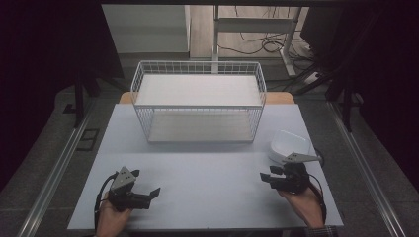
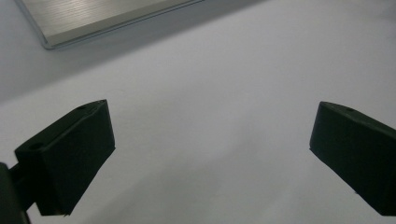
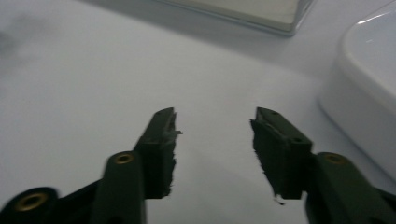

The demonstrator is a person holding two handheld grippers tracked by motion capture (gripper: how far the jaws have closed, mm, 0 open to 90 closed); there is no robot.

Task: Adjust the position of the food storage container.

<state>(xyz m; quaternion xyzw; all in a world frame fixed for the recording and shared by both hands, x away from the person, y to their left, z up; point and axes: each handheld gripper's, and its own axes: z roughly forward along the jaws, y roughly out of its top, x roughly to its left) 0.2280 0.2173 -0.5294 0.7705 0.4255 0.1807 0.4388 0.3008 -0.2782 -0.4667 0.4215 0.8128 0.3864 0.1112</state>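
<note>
1. We see the white bowl [image 1: 289,146] at the table's [image 1: 207,182] right edge, just beyond the right gripper [image 1: 269,178].
2. Right gripper [image 3: 215,149]: jaws partly apart, nothing between them, bowl [image 3: 369,93] just to its side, not touching.
3. Left gripper [image 1: 148,190] over bare table, jaws spread wide [image 2: 210,154], empty.
4. Wire rack [image 1: 197,101] stands behind both, well apart.

No text, label, brand, number or sign can be read anywhere here, on any thing or surface in the views.
</note>
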